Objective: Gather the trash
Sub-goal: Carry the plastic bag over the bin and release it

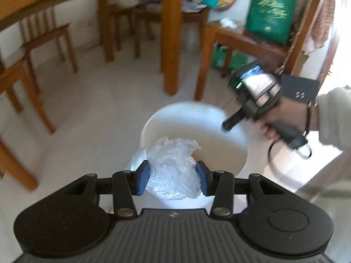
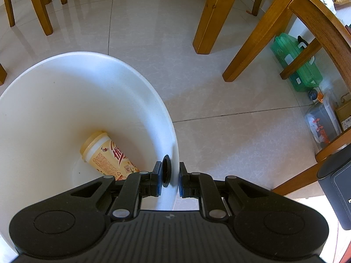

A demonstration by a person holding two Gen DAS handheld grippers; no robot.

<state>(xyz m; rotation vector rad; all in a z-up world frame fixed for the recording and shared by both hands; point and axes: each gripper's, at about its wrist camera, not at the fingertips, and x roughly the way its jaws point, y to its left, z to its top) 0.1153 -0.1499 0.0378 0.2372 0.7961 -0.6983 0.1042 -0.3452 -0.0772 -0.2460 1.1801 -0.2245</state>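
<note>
Left claw [image 1: 173, 176] pinches crinkled clear plastic bag [image 1: 171, 168]; right claw [image 2: 170, 179] clamps smooth white bin [image 2: 131, 92] rim.

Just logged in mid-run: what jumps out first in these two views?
The crumpled clear plastic bag, pinched in the left hand-held gripper above the white bucket. The right hand-held gripper clamps the bucket's rim, and a yellow drink cup lies on its side at the bottom.

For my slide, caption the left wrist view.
Left gripper holds crumpled clear plastic over the white bucket while the right gripper grips its rim.
</note>
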